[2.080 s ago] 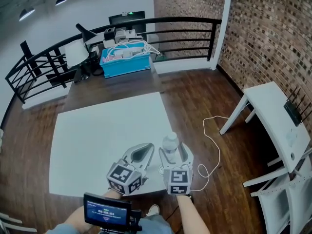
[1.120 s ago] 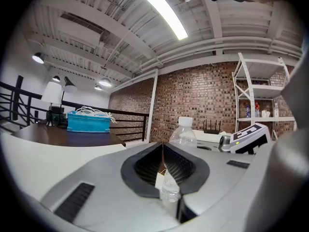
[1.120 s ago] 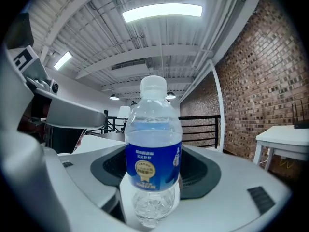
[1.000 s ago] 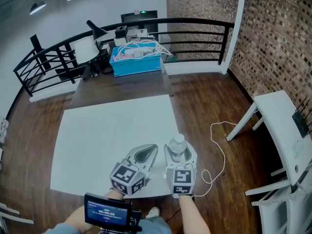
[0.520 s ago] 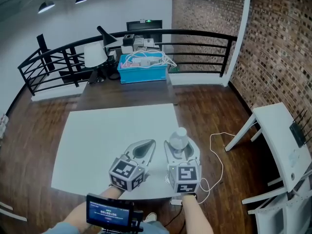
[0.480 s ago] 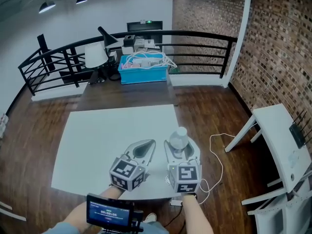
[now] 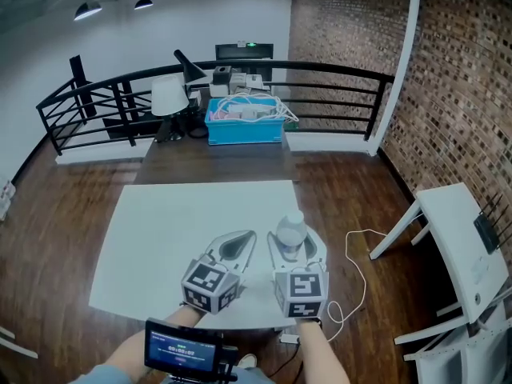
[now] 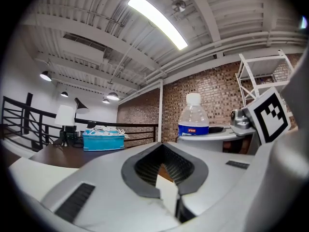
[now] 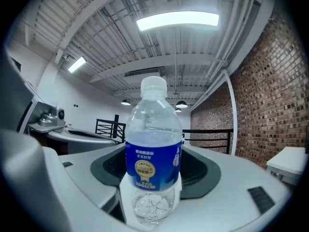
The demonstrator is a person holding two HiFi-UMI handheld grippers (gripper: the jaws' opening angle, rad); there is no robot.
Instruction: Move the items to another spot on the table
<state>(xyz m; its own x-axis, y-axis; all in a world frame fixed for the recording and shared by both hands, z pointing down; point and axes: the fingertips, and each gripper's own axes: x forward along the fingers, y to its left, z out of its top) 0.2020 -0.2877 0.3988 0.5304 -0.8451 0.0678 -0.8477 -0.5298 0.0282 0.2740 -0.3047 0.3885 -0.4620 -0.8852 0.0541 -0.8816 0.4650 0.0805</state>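
A clear water bottle with a blue label and white cap stands upright between the jaws of my right gripper, which is shut on its lower body, near the front right of the white table. The right gripper view shows the bottle close up, with the right gripper pressing the dark pads against it from both sides. My left gripper hovers just to the left, shut with nothing in it. In the left gripper view the left gripper has its tips together, and the bottle shows at the right.
A blue bin full of white cables and a white lamp sit on a dark table beyond the white one, against a black railing. A second white table stands at the right. A white cable lies on the wooden floor.
The head view has tilted upward and shows more of the far wall. Both grippers hold their places over the table's front edge, with the bottle still in the right one.
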